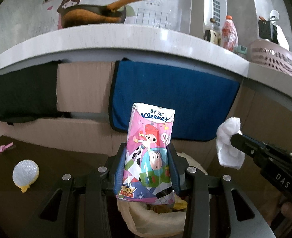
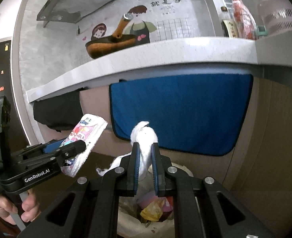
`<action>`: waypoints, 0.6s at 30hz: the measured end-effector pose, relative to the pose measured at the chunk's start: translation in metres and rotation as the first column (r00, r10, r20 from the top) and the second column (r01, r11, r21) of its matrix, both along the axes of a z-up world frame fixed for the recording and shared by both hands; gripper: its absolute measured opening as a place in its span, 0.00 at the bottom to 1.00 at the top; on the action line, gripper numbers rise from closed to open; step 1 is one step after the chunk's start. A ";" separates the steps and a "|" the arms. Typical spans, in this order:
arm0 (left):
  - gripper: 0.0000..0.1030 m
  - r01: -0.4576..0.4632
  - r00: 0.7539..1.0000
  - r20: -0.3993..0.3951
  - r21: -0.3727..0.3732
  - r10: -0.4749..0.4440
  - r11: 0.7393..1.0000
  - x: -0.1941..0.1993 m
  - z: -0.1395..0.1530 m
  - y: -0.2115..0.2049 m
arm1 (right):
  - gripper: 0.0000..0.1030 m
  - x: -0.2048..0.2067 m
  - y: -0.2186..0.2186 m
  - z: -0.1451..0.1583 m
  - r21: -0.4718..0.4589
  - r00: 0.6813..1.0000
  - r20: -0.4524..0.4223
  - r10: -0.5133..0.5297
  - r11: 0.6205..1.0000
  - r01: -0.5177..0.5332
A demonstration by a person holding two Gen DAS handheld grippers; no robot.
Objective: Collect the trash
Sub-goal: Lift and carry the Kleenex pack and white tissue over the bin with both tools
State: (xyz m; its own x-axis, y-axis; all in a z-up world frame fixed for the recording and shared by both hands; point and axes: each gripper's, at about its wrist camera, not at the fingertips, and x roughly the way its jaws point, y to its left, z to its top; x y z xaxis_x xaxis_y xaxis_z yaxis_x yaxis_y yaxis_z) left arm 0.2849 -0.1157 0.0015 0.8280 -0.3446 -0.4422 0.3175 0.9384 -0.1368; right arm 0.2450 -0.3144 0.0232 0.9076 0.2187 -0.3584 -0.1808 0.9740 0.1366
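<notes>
My left gripper [image 1: 147, 148] is shut on a pink Kleenex tissue pack [image 1: 151, 150] and holds it upright above the trash bin [image 1: 134, 214]. My right gripper [image 2: 146, 145] is shut on a crumpled white tissue [image 2: 144, 136] above the same bin [image 2: 130, 218], which holds yellow and pink wrappers. The tissue pack also shows at the left of the right wrist view [image 2: 86, 138], and the white tissue at the right of the left wrist view [image 1: 228, 142].
A dark low table [image 1: 47, 168] at the left carries a round white-and-yellow sponge [image 1: 25, 172] and a pink clip [image 1: 5, 147]. Behind the bin hang a blue towel [image 1: 171, 101] and a black cloth [image 1: 21, 91]. The counter [image 1: 126, 37] above holds a pan [image 1: 92, 15], bottles and a pink basket [image 1: 272, 57].
</notes>
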 end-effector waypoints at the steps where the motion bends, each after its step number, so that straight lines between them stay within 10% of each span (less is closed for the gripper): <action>1: 0.39 0.000 1.000 -0.009 0.002 0.000 1.000 0.003 -0.003 0.000 | 0.10 0.002 0.000 -0.003 0.002 1.000 -0.008 0.001 1.000 -0.001; 18: 0.39 0.008 0.987 -0.159 -0.015 -0.011 1.000 0.040 -0.052 0.005 | 0.10 0.035 -0.002 -0.049 0.008 0.992 -0.128 -0.003 1.000 0.004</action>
